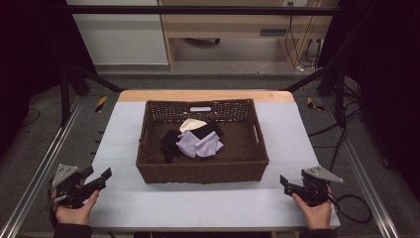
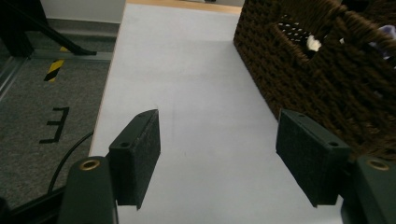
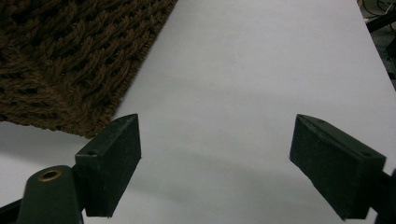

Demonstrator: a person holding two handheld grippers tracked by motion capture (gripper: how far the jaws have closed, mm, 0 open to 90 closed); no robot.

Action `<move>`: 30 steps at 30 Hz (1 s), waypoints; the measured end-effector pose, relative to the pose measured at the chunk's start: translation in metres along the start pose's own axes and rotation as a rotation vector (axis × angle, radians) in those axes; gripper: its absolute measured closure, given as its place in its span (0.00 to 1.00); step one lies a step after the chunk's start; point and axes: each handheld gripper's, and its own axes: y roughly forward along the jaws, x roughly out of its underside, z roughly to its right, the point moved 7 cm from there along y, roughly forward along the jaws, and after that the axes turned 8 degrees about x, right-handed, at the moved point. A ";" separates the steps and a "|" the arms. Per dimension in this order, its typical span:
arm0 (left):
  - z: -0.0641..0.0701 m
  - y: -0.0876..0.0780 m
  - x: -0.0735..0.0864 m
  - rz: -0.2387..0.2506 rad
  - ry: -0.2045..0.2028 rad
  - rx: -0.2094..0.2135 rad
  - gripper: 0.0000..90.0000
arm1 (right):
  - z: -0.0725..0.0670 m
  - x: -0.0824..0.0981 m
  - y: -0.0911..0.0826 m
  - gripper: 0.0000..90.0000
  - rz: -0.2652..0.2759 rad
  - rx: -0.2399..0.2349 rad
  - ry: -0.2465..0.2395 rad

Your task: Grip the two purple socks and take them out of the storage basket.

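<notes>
A dark woven basket (image 1: 148, 166) is set at the middle of a white table (image 1: 287, 198), its long axis running left to right, its short handled walls facing the two sides.

A small heap of cloths (image 1: 195, 140) is seen inside it, on the floor of the basket, slightly toward the far wall: black, lilac and cream pieces overlapped. No clear long axis can be given for the heap; the lilac piece lies uppermost, the black spreads toward the left.

The left gripper (image 1: 99, 179) is held at the near left corner of the table, jaws apart and empty, pointed toward the basket's near left corner. The right gripper (image 1: 286, 184) is held at the near right, jaws likewise apart and empty, just beside the basket's near right corner.

The heap lies forward and inward of both. Neither is clearly nearer. The near wall would probably have to be cleared from above.
</notes>
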 end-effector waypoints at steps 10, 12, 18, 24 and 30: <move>0.016 -0.004 -0.010 0.014 0.027 0.023 0.35 | -0.003 -0.003 -0.002 0.21 0.020 -0.008 -0.018; 0.018 -0.004 -0.011 0.014 0.035 0.026 0.35 | -0.002 -0.003 -0.002 0.21 0.020 -0.006 -0.018; 0.027 -0.003 -0.019 0.017 0.055 0.049 0.35 | -0.004 -0.002 -0.001 0.21 0.014 -0.008 -0.029; 0.038 -0.003 -0.034 0.033 0.077 0.066 0.35 | -0.003 -0.003 -0.001 0.22 0.019 -0.006 -0.021; 0.053 -0.002 -0.054 0.061 0.095 0.091 0.36 | -0.003 -0.003 -0.002 0.25 0.022 -0.005 -0.027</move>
